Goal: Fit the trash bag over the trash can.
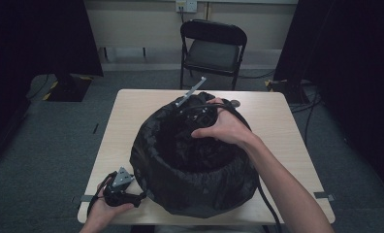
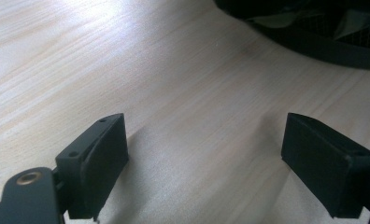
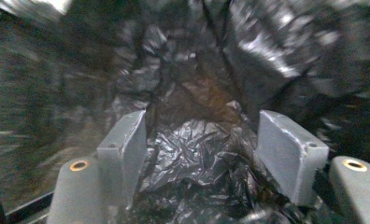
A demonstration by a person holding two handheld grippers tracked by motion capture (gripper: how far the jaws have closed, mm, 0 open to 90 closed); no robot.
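**Right gripper inside the bin bag, left one resting at the table edge**

A bin lined with a black bag [image 1: 195, 165] stands mid-table [image 1: 132, 111]. The right gripper [image 1: 202, 116] points down into it from the far rim — jaws apart, crumpled plastic between them. The left gripper [image 1: 120, 187] lies beside the bin's near-left side, jaws spread wide over bare wood. A chair [image 1: 212, 48] stands beyond.

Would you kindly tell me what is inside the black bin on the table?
Inside the black bin there is crumpled black bag lining, and the open right tool points into it. Anything beneath the plastic is covered.
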